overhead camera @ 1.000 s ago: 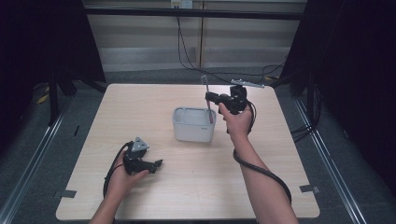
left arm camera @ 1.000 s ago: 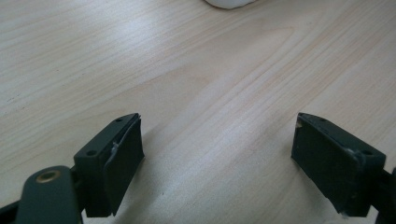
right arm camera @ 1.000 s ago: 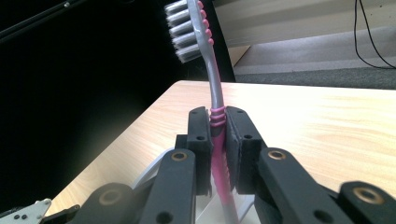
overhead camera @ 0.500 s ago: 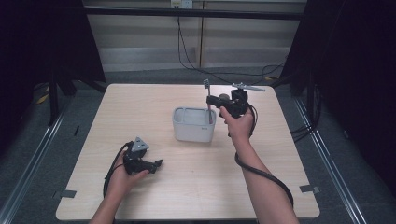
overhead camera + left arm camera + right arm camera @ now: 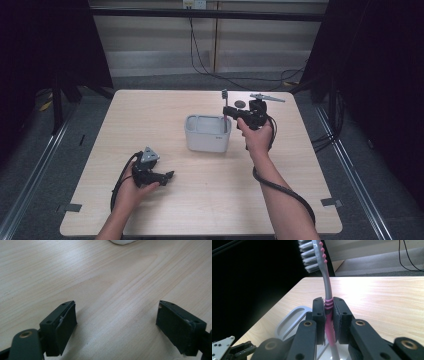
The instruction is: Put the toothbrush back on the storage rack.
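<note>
The right hand-held gripper (image 5: 328,322) is clamped on the toothbrush (image 5: 325,285), which stands upright, bristles up and tail dipping into the near-right corner of the white holder (image 5: 207,141), while the left hand-held gripper (image 5: 117,327) rests wide open and empty, well apart on the surface (image 5: 150,115).

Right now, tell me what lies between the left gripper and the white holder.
In the high view, bare wooden table separates the left gripper from the white holder; nothing lies there.
</note>
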`<state>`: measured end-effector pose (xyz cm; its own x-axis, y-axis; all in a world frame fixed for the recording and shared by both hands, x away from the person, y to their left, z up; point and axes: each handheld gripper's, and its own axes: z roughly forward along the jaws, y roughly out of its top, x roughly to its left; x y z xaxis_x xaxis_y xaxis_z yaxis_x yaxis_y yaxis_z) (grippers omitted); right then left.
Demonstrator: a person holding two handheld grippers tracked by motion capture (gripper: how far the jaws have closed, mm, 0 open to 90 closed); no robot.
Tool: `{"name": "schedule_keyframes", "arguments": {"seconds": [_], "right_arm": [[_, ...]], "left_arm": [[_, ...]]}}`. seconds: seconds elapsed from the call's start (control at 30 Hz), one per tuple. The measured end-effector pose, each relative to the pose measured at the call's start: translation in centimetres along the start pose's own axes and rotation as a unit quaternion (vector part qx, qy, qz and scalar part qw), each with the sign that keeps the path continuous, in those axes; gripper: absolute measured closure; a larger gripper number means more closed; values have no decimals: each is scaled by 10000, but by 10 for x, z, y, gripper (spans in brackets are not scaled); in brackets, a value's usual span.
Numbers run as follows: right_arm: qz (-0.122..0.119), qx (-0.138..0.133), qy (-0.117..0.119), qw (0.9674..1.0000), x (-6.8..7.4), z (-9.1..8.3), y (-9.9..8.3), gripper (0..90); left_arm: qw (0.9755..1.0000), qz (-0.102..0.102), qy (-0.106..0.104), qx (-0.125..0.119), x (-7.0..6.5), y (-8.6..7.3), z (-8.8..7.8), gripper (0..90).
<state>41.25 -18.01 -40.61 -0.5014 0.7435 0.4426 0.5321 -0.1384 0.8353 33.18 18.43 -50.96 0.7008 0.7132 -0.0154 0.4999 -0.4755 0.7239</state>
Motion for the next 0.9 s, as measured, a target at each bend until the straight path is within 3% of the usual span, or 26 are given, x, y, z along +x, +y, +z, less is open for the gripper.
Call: {"name": "schedule_keyframes", "arguments": {"seconds": [0.9], "right_arm": [[69, 55, -76, 9999, -8, -7, -12, 804]], "left_arm": [[10000, 10, 15, 2, 0, 0, 0, 161]]}}
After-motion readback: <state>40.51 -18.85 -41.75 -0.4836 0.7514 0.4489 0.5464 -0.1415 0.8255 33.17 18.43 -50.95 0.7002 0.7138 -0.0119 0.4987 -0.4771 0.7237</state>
